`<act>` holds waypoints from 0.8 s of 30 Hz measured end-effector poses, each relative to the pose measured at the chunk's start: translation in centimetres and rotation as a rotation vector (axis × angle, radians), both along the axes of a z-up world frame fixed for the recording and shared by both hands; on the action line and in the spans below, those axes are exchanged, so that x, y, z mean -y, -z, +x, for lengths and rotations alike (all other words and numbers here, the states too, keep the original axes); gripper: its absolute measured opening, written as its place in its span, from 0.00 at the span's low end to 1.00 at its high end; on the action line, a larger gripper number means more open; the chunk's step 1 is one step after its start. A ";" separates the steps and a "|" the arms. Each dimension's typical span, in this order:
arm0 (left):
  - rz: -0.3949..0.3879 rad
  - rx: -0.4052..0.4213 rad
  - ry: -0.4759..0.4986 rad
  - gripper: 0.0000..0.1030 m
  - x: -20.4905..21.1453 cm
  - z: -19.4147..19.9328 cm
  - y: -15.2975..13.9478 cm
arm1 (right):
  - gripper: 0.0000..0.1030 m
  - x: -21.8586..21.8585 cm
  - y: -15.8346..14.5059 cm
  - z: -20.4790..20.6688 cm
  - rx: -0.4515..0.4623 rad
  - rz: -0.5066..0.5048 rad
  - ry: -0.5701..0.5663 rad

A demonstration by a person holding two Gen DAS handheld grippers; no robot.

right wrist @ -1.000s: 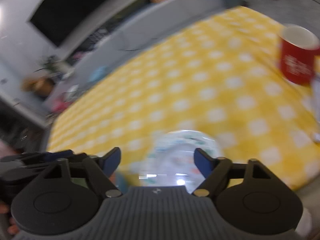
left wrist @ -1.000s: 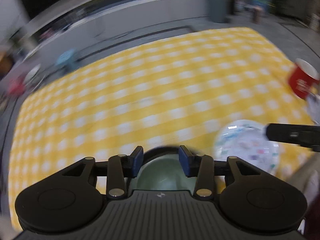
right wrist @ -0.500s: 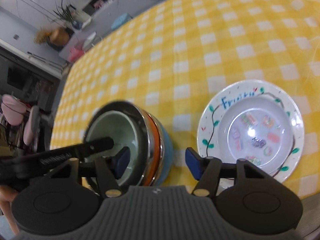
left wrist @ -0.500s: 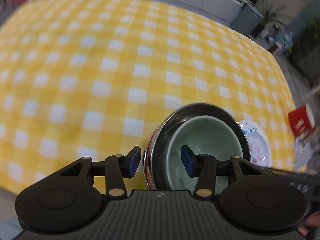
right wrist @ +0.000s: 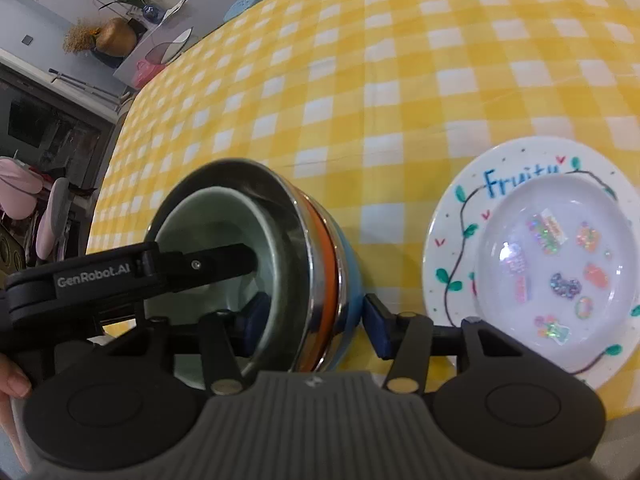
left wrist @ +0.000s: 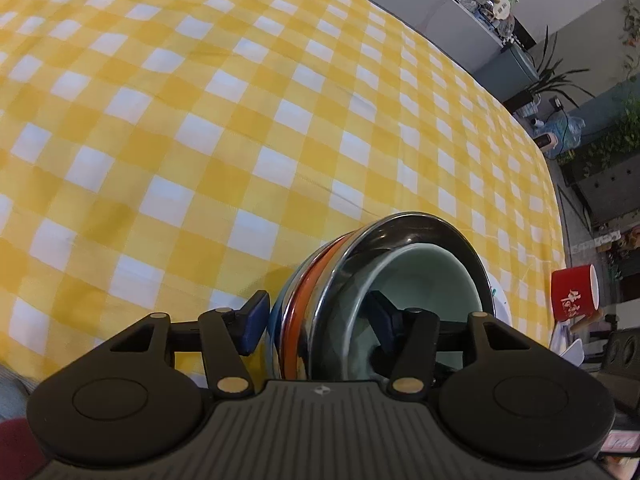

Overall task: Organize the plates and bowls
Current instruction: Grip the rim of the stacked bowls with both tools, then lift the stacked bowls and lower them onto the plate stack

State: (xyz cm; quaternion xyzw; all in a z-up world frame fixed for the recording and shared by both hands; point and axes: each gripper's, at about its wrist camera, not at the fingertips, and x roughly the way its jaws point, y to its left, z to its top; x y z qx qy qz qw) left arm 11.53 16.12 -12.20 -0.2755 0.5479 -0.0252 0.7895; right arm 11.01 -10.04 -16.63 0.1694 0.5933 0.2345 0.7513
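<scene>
Right wrist view: both grippers, left gripper (right wrist: 256, 264) and right gripper (right wrist: 316, 320), straddle, jaws spread, the nested steel-and-celadon bowl stack (right wrist: 256, 256); the white painted "Fruity" plate (right wrist: 536, 256) lies beside, seemingly still unstacked.

White lettering reading "GenRobot.AI" runs along the black arm of the left gripper (right wrist: 256, 280), at about nine o'clock in the right wrist view. Blue handwritten "Fruity" sits on the rim of the white plate (right wrist: 448, 236), at three o'clock. The red mug (left wrist: 572, 294) carries white characters, too small to read.
</scene>
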 end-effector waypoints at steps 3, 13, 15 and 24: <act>-0.021 -0.012 -0.006 0.68 0.1 0.3 0.5 | 0.55 0.8 0.5 -0.2 0.013 0.046 0.012; -0.032 -0.019 0.007 0.76 0.6 0.2 0.9 | 0.54 2.0 2.0 -0.4 -0.006 0.150 0.064; -0.042 -0.021 0.005 0.74 0.4 0.1 0.9 | 0.53 2.1 2.0 -0.4 -0.004 0.151 0.076; -0.013 0.033 0.059 0.74 1.4 -0.4 -1.5 | 0.53 3.0 0.5 -1.1 0.018 0.168 0.109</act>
